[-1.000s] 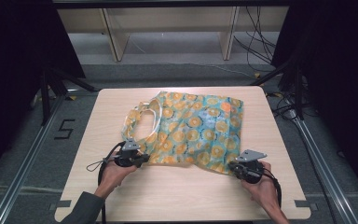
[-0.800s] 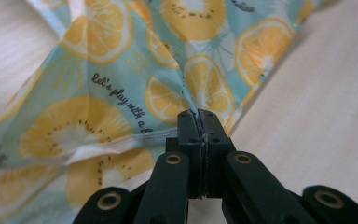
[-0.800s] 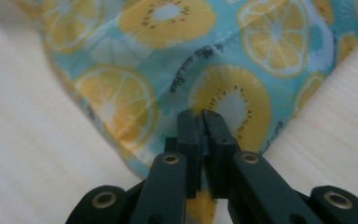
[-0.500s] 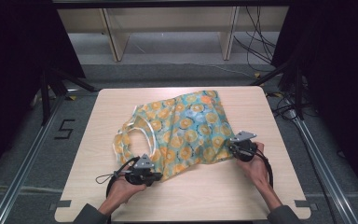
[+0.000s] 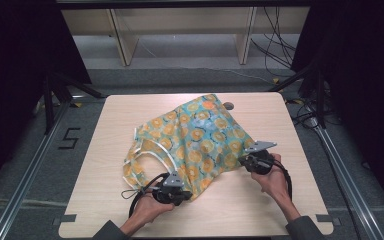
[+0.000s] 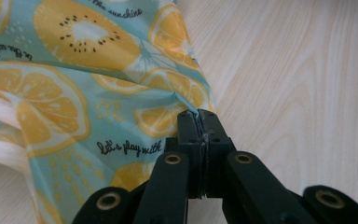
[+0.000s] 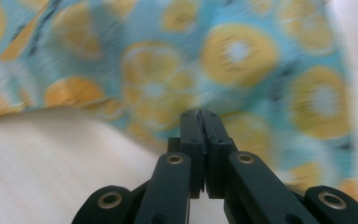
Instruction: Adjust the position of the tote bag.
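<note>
A: Fingers first: left gripper (image 6: 199, 114) has its jaws pressed together on the near corner of the fruit-print bag (image 5: 200, 137), a sliver of blue hem pinched between the tips. Right gripper (image 7: 200, 114) jaws also closed; that view's blurred, but the high view puts it at the bag's right-hand corner, so I'd judge it's clamped on cloth too.

B: Where's the bag sitting?

A: Mid-table (image 5: 280, 200), lying skewed like a diamond. Near corner at the left gripper, far corner close to the table's back edge. White handles (image 5: 142, 152) spill off its left side, flat on the wood.

B: Step in hand?

A: Looks like dragging or turning it to square it up. To do it well: keep both pinches tight, hold even tension along the edge between them, stay low so cloth slides rather than balloons. Watch the handles don't fold under.

B: Count?

A: One bag, two handle loops, two grippers, one table. Beyond it, wooden shelving (image 5: 180, 30) by the far wall.
</note>
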Available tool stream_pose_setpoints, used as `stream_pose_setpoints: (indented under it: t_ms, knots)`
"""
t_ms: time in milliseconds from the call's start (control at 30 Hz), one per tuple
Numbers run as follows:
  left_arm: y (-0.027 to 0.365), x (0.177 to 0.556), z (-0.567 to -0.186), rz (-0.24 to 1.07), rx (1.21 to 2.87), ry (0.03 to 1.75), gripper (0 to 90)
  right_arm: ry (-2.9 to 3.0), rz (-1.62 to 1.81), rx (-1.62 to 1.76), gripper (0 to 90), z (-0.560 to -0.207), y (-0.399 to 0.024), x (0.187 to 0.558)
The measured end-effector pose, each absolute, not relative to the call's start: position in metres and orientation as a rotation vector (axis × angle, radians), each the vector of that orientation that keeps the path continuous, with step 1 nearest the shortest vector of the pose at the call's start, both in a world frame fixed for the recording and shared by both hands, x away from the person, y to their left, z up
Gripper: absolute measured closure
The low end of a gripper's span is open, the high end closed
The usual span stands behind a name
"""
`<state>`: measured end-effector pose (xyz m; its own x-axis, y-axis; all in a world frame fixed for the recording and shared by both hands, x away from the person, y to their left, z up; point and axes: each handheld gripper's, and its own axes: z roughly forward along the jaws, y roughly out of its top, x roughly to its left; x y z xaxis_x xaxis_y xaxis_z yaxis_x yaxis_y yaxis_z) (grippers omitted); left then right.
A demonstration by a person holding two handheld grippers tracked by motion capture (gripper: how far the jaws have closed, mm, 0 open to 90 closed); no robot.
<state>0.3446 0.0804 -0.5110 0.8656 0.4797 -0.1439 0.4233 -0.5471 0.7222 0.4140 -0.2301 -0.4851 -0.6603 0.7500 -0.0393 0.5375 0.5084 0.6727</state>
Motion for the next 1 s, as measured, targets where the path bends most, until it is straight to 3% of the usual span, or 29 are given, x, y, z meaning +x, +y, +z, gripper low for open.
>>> stream_pose_setpoints:
  t_ms: [667,767,833,1000]
  knots:
    - [-0.033,0.363,-0.502,0.087,2.212,0.569,87.2,2.308,0.815,1.143,89.8,-0.504,-0.224,0.486]
    - [-0.029,0.361,-0.492,0.062,2.181,0.576,78.2,2.314,0.842,1.131,89.2,-0.495,-0.235,0.48]
    - [-0.019,0.36,-0.48,0.039,2.154,0.589,55.4,2.309,0.913,1.129,86.9,-0.483,-0.242,0.465]
    - [0.028,0.356,-0.436,0.032,2.052,0.61,43.3,2.341,0.977,1.067,81.7,-0.469,-0.24,0.441]
